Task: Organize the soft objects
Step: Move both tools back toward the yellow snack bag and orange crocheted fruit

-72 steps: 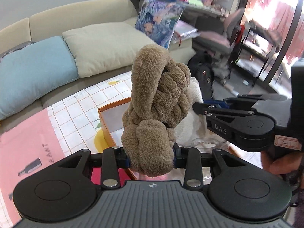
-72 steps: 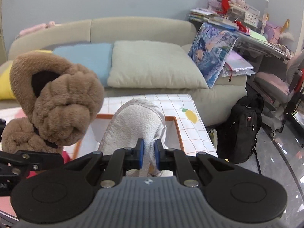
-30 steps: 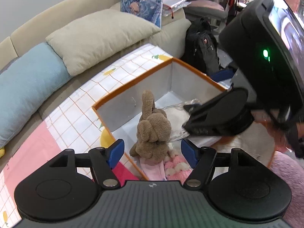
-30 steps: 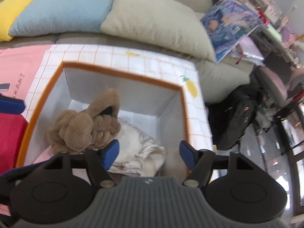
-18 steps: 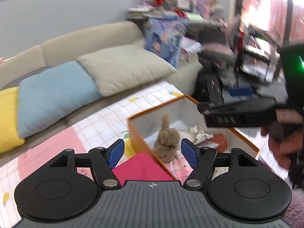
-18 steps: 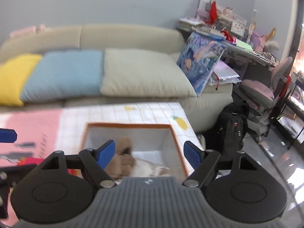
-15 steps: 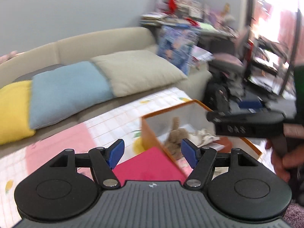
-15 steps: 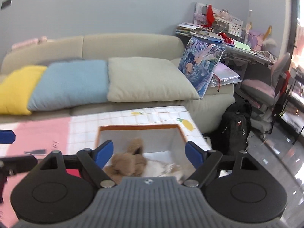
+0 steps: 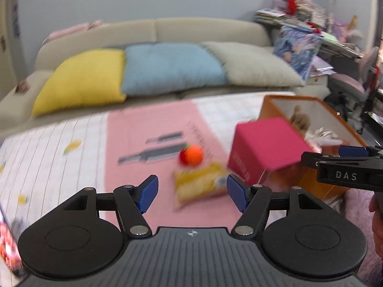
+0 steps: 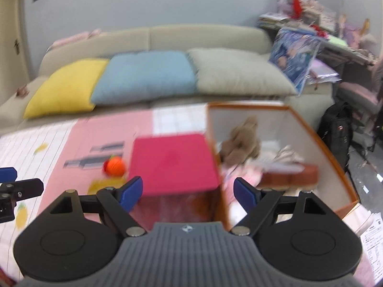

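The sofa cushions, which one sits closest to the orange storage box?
The beige cushion, at the right end of the row. The blue cushion sits in the middle and the yellow cushion lies farthest from the orange box.

Beige sofa w/ yellow, blue, grey cushions, black backpack, cluttered desk

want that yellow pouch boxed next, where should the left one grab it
Take the yellow pouch across its narrow middle, coming down from above with the open left hand-held gripper. It lies flat on the pink mat, so the jaws can straddle its long sides.
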Motion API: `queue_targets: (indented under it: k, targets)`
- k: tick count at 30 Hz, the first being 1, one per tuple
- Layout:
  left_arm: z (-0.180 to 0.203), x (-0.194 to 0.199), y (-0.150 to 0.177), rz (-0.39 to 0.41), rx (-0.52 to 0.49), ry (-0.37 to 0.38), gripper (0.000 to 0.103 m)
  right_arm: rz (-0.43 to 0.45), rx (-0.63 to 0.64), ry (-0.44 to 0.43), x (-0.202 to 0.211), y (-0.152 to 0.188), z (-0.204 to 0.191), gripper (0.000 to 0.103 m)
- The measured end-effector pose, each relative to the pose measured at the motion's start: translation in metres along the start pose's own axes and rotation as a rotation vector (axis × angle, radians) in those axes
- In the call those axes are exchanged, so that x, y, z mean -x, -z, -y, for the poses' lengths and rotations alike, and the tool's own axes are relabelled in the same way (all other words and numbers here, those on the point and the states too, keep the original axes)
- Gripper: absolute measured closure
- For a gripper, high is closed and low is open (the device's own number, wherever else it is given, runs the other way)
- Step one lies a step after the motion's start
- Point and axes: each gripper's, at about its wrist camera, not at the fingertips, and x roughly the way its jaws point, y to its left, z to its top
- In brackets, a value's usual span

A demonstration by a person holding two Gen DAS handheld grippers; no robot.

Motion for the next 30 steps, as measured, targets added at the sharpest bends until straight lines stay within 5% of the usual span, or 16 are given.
queue_targets:
  k: [7,12,21,30]
  targets:
    - [-0.027,0.001,0.037,-0.088,0.083,-0.030,0.028,-0.042,0.137,-0.066,-0.004,0.023,-0.026,0.025]
    - [-0.033,0.000,0.042,-0.084,0.081,-0.028,0.030,-0.047,0.254,-0.110,-0.010,0.034,-0.046,0.039]
    - [-0.042,-0.016,0.027,-0.074,0.011,0.003,0.033,0.015,0.502,-0.164,-0.024,0.024,-0.079,0.044]
    - [-0.049,-0.044,0.006,-0.125,-0.125,0.086,0.033,-0.041,0.834,-0.307,-0.064,0.003,-0.107,0.046]
